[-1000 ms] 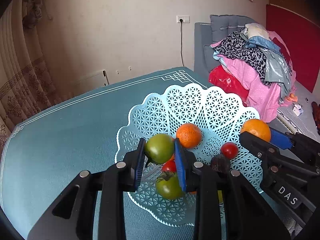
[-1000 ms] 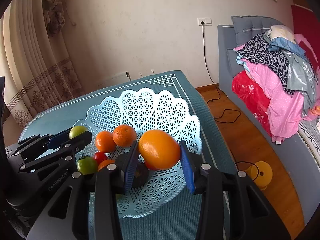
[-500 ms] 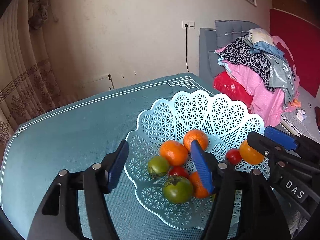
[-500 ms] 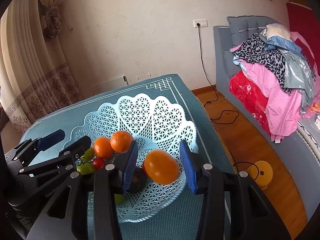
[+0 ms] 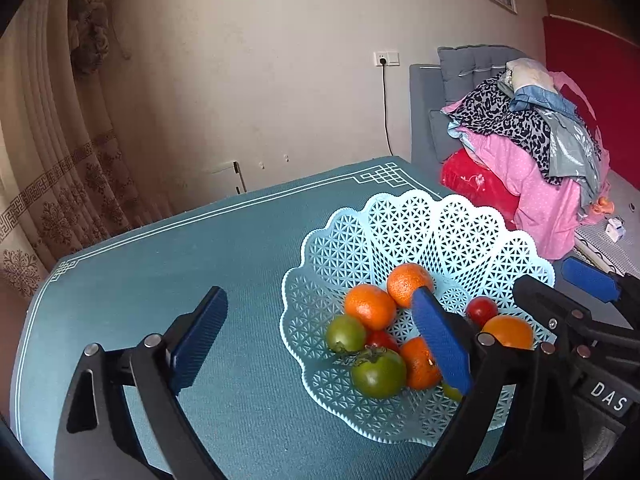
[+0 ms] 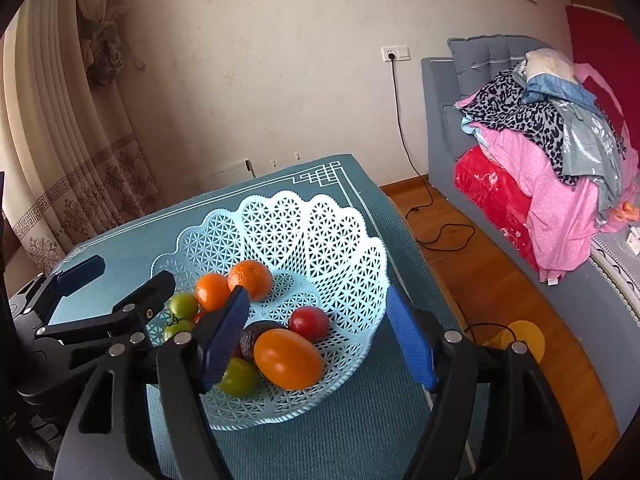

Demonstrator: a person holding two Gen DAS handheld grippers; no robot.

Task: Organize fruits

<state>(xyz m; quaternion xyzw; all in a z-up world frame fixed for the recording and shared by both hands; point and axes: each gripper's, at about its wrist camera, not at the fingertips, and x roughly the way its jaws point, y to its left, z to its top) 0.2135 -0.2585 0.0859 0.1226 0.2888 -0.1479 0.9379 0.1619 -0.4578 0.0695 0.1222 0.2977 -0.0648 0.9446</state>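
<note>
A pale blue lattice basket (image 5: 448,228) (image 6: 320,232) stands on the teal table and holds several fruits: oranges (image 5: 370,306) (image 6: 251,279), green tomatoes (image 5: 378,372) (image 6: 183,306), red tomatoes (image 5: 481,311) (image 6: 309,323), a large orange fruit (image 6: 288,358) (image 5: 508,332) and a dark fruit (image 6: 256,334). My left gripper (image 5: 320,340) is open and empty, above the basket's near left side. My right gripper (image 6: 316,340) is open and empty, above the large orange fruit at the basket's near edge.
The teal table (image 5: 160,280) has a white border line. Its right edge (image 6: 400,232) drops to a wooden floor with a black cable (image 6: 440,236) and a yellow disc (image 6: 520,338). A grey sofa piled with clothes (image 6: 560,152) stands at the right. Curtains hang at the left.
Both grippers opened. The left let a green tomato drop into the basket, the right let the large orange fruit drop in. Both pulled back and up from the basket.
</note>
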